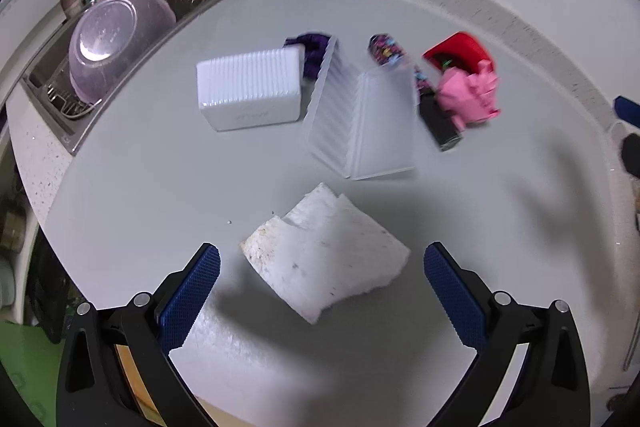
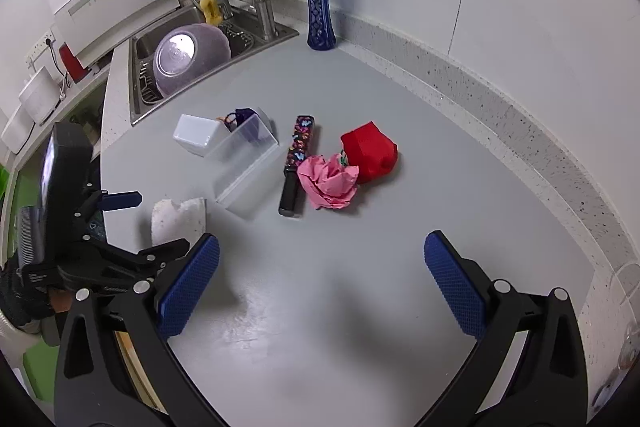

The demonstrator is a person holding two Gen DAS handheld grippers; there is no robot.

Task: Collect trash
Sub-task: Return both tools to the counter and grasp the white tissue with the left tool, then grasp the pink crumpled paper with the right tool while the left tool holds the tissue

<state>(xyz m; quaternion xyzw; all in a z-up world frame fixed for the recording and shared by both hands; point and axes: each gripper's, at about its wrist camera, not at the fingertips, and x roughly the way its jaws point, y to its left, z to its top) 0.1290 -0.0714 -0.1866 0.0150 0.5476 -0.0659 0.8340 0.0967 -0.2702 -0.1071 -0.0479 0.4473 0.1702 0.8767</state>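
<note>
A dirty white paper napkin lies on the grey counter, between and just ahead of the fingers of my left gripper, which is open and empty. The same napkin shows at the left of the right wrist view, with the left gripper around it. A crumpled pink paper lies beside a red object and a patterned black stick. My right gripper is open and empty over bare counter, short of the pink paper.
A clear plastic box and its white lid sit mid-counter with something purple behind. A sink holding a purple bowl lies at the far left. A blue vase stands by the back wall. A glass stands at right.
</note>
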